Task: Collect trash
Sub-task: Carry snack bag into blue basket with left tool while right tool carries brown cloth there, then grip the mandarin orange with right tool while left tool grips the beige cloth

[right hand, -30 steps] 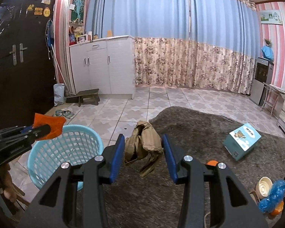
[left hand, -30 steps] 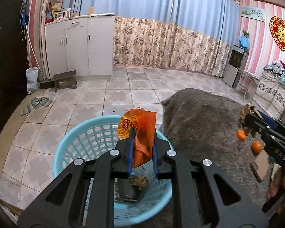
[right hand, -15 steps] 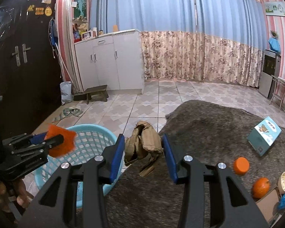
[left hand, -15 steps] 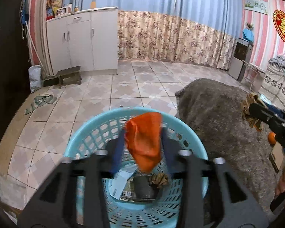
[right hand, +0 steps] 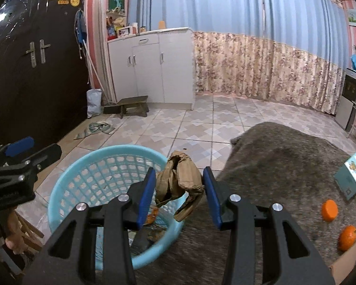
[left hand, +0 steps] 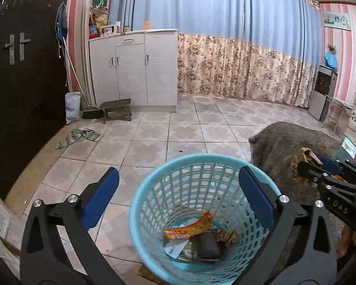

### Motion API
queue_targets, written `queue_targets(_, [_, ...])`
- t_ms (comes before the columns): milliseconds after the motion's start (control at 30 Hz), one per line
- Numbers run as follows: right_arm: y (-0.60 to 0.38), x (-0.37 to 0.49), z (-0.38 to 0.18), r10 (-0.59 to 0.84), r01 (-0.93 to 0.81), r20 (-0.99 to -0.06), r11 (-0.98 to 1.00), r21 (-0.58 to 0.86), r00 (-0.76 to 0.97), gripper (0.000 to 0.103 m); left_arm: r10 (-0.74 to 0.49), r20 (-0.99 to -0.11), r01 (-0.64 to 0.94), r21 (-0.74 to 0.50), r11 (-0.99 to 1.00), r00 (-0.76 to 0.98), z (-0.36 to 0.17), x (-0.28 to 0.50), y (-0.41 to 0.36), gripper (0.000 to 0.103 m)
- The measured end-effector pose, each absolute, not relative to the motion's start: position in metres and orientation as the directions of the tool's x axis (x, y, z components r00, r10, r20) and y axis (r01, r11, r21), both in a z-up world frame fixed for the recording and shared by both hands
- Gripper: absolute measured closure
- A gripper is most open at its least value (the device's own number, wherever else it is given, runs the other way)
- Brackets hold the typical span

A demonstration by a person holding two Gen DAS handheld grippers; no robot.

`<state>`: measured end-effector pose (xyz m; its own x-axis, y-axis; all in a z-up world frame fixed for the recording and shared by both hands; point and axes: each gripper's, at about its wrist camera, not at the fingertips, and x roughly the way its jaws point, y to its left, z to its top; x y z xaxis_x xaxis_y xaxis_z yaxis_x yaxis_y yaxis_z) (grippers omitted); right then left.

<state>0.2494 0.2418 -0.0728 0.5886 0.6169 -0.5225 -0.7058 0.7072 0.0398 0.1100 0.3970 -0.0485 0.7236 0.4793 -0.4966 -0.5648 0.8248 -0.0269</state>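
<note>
A light blue mesh basket [left hand: 152,190] stands on the tiled floor beside a grey rug. My left gripper [left hand: 178,194] is open and empty above it. An orange wrapper [left hand: 189,225] lies at the basket's bottom with a dark packet and a crumpled brown scrap. My right gripper [right hand: 179,190] is shut on a crumpled brown paper bag [right hand: 178,180] and holds it over the basket's [right hand: 83,163] right rim. The bag also shows in the left wrist view [left hand: 303,156].
The grey rug [right hand: 284,156] carries a teal box [right hand: 351,173], an orange cap [right hand: 330,210] and a tangerine [right hand: 347,237]. A white cabinet [left hand: 135,68], a low stool [left hand: 116,111], a floor rag [left hand: 78,136] and a dark door [left hand: 16,83] are behind.
My left gripper moved over the basket and opened; the orange wrapper dropped into it. My right gripper carried the brown bag left to the basket's rim.
</note>
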Motion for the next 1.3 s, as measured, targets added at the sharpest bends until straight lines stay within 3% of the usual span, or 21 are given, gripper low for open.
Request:
queue_targets(233, [0.269, 0.238, -0.086, 0.635, -0.738, -0.539, 0.674, 0.036, 0.554, 0.059, 0.506, -0.503, -0.596, -0.024, 0.802, 0.701, -0.046, 0.099, 0.403, 0.006])
queue_targets(400, [0.269, 0.231, -0.086, 0.633, -0.740, -0.520, 0.672, 0.002, 0.574, 0.033, 0.520, -0.503, -0.614, -0.027, 0.788, 0.690, -0.043, 0.094, 0.399, 0.006])
queue_targets(533, [0.254, 0.234, -0.079, 0.628, -0.728, -0.508, 0.686, 0.003, 0.590, 0.029, 0.525, -0.501, -0.620, -0.028, 0.784, 0.688, -0.041, 0.090, 0.391, 0.006])
queue_targets(633, [0.235, 0.234, -0.071, 0.620, -0.708, -0.489, 0.706, 0.005, 0.614, 0.020, 0.526, -0.499, -0.618, -0.024, 0.786, 0.688, -0.039, 0.089, 0.385, 0.006])
queue_targets(1300, [0.063, 0.243, -0.018, 0.461, -0.521, -0.433, 0.853, -0.024, 0.775, 0.013, 0.445, -0.495, -0.543, -0.068, 0.837, 0.746, -0.020, 0.076, 0.275, 0.006])
